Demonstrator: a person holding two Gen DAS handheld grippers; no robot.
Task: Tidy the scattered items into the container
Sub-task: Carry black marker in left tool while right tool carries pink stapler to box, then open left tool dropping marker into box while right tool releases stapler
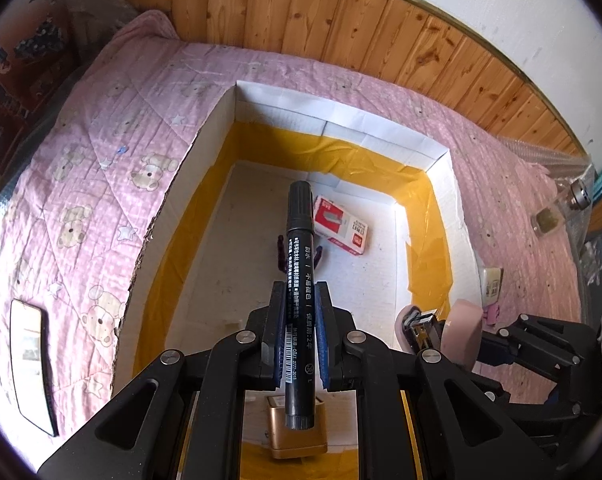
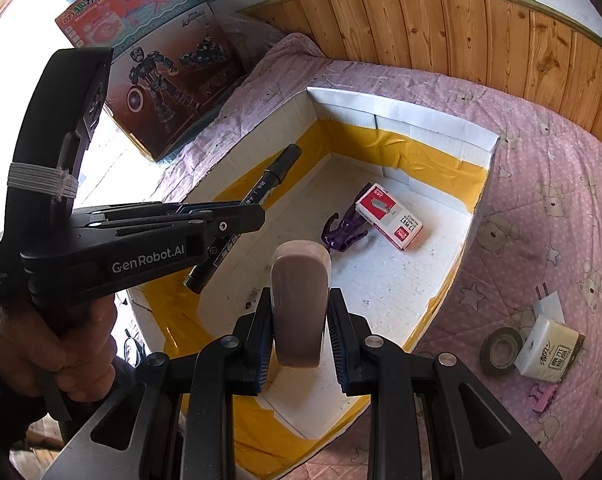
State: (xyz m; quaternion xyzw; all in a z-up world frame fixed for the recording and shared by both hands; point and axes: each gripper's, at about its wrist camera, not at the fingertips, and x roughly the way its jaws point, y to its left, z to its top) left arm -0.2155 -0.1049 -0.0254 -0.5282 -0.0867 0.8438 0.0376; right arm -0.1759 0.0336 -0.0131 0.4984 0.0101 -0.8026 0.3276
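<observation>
My left gripper (image 1: 301,292) is shut on a black marker pen (image 1: 299,264) and holds it above the open white cardboard box (image 1: 341,120) with yellow tape inside. The box holds a red and white staple box (image 1: 343,226), a purple hair claw (image 1: 280,254) and a gold box (image 1: 297,436). My right gripper (image 2: 301,304) is shut on a pink stapler (image 2: 301,300) over the box's near part (image 2: 401,116). The left gripper (image 2: 237,216) with the marker (image 2: 275,172) shows at left in the right wrist view.
The box lies on a pink bear-print quilt (image 1: 101,140). A phone (image 1: 31,364) lies at left. A tape roll (image 2: 501,350), a tissue pack (image 2: 551,350) and a pink clip (image 2: 545,398) lie right of the box. Toy boxes (image 2: 161,80) lean at back left.
</observation>
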